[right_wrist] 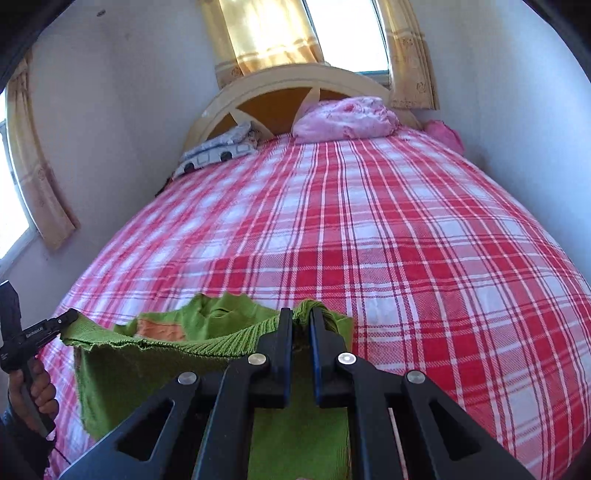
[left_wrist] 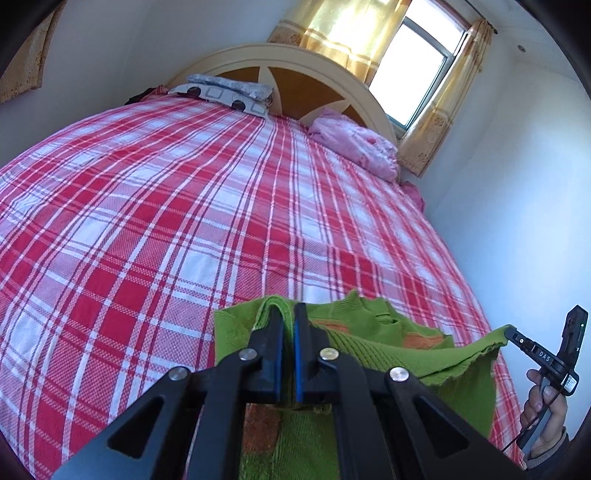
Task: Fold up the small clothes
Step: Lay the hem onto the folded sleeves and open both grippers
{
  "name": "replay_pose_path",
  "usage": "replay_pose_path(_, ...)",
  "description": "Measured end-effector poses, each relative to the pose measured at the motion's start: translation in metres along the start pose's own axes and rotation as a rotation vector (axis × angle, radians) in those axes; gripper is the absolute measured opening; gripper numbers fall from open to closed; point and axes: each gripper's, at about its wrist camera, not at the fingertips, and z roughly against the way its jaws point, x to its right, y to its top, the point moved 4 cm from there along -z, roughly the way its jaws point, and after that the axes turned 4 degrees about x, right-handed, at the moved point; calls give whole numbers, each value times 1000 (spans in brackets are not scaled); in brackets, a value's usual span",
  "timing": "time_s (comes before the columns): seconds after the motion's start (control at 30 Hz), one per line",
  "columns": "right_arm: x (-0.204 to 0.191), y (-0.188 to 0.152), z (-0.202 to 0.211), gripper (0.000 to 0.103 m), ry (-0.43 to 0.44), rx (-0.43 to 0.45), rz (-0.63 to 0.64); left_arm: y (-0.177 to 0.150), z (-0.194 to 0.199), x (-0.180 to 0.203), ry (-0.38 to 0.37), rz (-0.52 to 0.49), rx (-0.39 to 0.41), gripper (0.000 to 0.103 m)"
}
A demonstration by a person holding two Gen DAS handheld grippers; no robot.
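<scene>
Up off the near end of the bed, a green knit sweater (left_wrist: 391, 354) with orange patches hangs stretched between the two grippers, its ribbed hem pulled into a taut line and the rest sagging below. At 6 o'clock in the left wrist view, the left gripper (left_wrist: 289, 317) is clamped on one hem corner, cloth bunched over its blue-lined fingers. In the right wrist view the right gripper (right_wrist: 300, 319) pinches the other corner the same way, with the left one visible at 9 o'clock in a bare hand (right_wrist: 35, 387). Beneath lies a red and white plaid bedspread (right_wrist: 406, 229). Toward 12 o'clock sit a crumpled pink quilt (right_wrist: 343, 118), a grey patterned pillow (right_wrist: 218, 149), the arched headboard (right_wrist: 280, 107), and yellow curtains (right_wrist: 266, 33) at a bright window.
</scene>
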Motion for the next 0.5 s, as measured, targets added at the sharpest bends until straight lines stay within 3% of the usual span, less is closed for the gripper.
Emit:
replay_pose_path(0.37, 14, 2, -80, 8, -60, -86, 7, -7, -46, -4, 76, -59, -56, 5)
replay_pose_path(0.5, 19, -5, -104, 8, -64, -148, 7, -12, -54, -4, 124, -80, -76, 13)
